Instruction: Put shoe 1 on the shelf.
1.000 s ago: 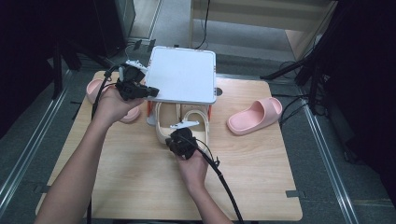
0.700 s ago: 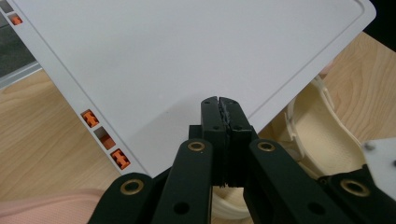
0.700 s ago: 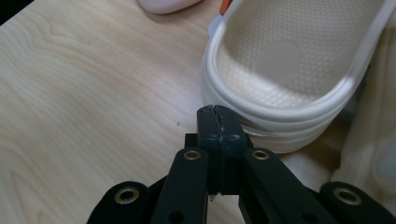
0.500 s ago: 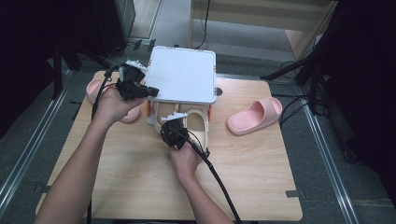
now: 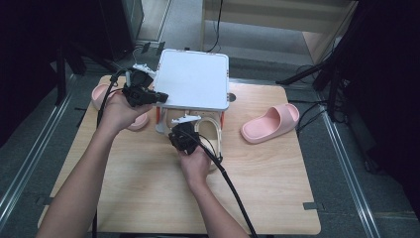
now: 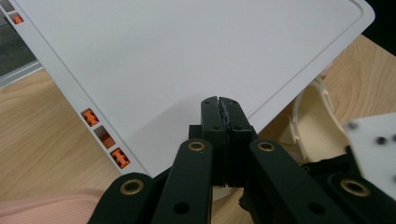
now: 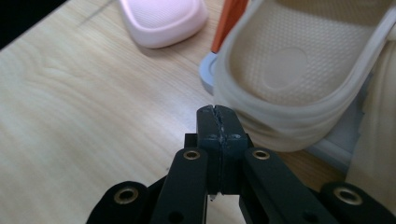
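Both forearms reach in from below in the high view. The left gripper [image 5: 157,97] is held up and forward, jaws pressed together (nothing between them). The right gripper [image 5: 185,120] sits lower and nearer the middle, its jaws likewise closed and empty.

Pale wood grain across the tabletop [image 5: 148,188]. Plain white on the rack's top panel [image 5: 194,79], with small orange clips [image 6: 91,117] along its edge and orange legs [image 7: 229,18] beneath. Cream on the slipper [image 7: 299,70] under that panel, its footbed stippled with fine dots. Soft pink on the slipper [image 5: 271,123] right of the rack and on another [image 5: 101,94] left of it. Black on both grippers' fingers [image 7: 218,126], brass-coloured rivets.
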Available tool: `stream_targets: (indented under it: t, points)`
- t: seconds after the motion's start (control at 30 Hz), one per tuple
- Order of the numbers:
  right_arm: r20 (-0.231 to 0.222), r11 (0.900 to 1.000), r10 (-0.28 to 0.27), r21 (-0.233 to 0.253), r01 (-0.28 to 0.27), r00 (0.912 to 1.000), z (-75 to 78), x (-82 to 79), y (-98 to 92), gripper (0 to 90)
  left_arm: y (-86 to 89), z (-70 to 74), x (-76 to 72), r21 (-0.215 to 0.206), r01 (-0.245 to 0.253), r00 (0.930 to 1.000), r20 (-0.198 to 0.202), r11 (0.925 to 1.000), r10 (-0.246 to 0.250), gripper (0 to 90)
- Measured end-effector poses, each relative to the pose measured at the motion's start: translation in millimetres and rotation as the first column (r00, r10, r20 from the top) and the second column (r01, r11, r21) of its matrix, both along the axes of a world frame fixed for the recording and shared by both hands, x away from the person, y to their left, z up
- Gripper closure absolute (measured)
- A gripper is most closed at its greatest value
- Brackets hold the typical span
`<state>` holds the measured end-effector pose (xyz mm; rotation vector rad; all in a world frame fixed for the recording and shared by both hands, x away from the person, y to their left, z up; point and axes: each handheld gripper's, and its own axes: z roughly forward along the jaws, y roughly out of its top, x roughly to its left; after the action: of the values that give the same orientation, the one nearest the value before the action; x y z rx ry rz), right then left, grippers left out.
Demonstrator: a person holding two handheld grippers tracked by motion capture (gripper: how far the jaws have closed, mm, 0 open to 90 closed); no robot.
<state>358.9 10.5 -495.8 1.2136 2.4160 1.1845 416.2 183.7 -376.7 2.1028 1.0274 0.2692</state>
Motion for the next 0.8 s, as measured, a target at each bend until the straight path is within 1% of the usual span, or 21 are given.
stream_targets:
  t: [0.1,0.17,0.2,0.23,0.27,0.3,0.37,0.4,0.47,0.5,0.53,0.57,0.63,0.67,0.7,0.73,0.77,0.8]
  points:
    - [0.009,1.000,0.016,0.013,-0.016,0.9998,5.3,-9.7,-6.7,90.0,0.1,0.0,0.1,0.000,0.000,1.0000,-0.001,1.0000,0.000,89.8]
    - [0.000,0.999,0.024,0.030,-0.024,0.9997,8.0,-17.2,-13.1,90.0,0.2,0.0,0.2,0.000,0.000,1.0000,-0.002,1.0000,0.000,89.8]
    - [0.000,0.999,0.024,0.030,-0.024,0.9997,8.0,-17.2,-13.1,90.0,0.2,0.1,0.2,0.000,-0.001,1.0000,-0.003,1.0000,0.001,89.8]
    - [0.003,0.999,0.040,0.037,-0.040,0.9992,9.4,-26.0,-20.9,90.0,0.4,0.2,0.1,-0.003,-0.005,1.0000,-0.008,1.0000,0.005,89.7]
    - [0.003,0.999,0.040,0.037,-0.040,0.9992,9.4,-26.0,-20.9,90.0,0.4,0.2,0.1,-0.003,-0.005,1.0000,-0.008,1.0000,0.005,89.7]
    - [0.009,0.998,0.049,0.036,-0.050,0.9987,10.6,-34.5,-28.4,90.0,0.5,0.1,0.0,-0.003,-0.010,0.9999,-0.006,0.9999,0.010,89.7]
    - [0.007,0.998,0.055,0.043,-0.056,0.9984,10.8,-37.3,-31.5,90.0,0.5,0.1,0.0,-0.004,-0.011,0.9999,-0.006,0.9999,0.011,89.7]
    - [0.006,0.996,0.077,0.037,-0.077,0.9970,11.2,-45.7,-41.1,90.0,0.3,0.0,-0.1,-0.005,-0.011,0.9999,-0.006,0.9999,0.011,89.7]
    - [0.004,0.996,0.079,0.035,-0.080,0.9968,11.5,-48.4,-44.6,90.0,0.3,-0.1,-0.2,-0.005,-0.011,0.9999,-0.004,0.9999,0.011,89.7]
    - [-0.012,0.995,0.084,0.056,-0.084,0.9964,12.0,-55.3,-56.9,90.0,0.4,-0.3,-0.1,-0.009,-0.012,0.9999,-0.005,0.9999,0.012,89.7]
    - [-0.012,0.995,0.084,0.056,-0.084,0.9964,12.0,-55.3,-56.9,90.0,0.4,-0.3,-0.1,-0.009,-0.012,0.9999,-0.005,0.9999,0.012,89.7]
    - [-0.019,0.995,0.080,0.064,-0.078,0.9966,12.4,-60.6,-67.3,90.0,0.5,-0.4,0.1,-0.012,-0.012,0.9999,-0.007,0.9999,0.012,89.7]
    - [-0.023,0.994,0.082,0.071,-0.080,0.9964,12.5,-62.2,-71.0,90.0,0.6,-0.3,0.1,-0.011,-0.010,0.9999,-0.009,0.9999,0.010,89.7]
    - [-0.029,0.994,0.075,0.079,-0.073,0.9968,13.6,-67.6,-80.2,90.0,0.4,-0.4,-0.2,-0.010,-0.013,0.9999,-0.005,0.9999,0.013,89.7]
    - [-0.029,0.994,0.075,0.079,-0.073,0.9968,13.6,-67.6,-80.2,90.0,0.4,-0.4,-0.2,-0.010,-0.013,0.9999,-0.005,0.9999,0.013,89.7]
    - [-0.029,0.993,0.072,0.094,-0.069,0.9970,14.2,-71.9,-88.6,90.0,0.7,-0.6,-0.1,-0.013,-0.014,0.9999,-0.006,0.9998,0.014,89.7]
    - [-0.029,0.993,0.072,0.094,-0.069,0.9970,14.2,-71.9,-88.6,90.0,0.7,-0.6,-0.1,-0.013,-0.014,0.9999,-0.006,0.9998,0.014,89.7]
    - [-0.022,0.993,0.071,0.092,-0.069,0.9972,14.5,-77.5,-96.3,90.0,1.0,-0.5,0.0,-0.016,-0.015,0.9998,-0.010,0.9998,0.015,89.7]
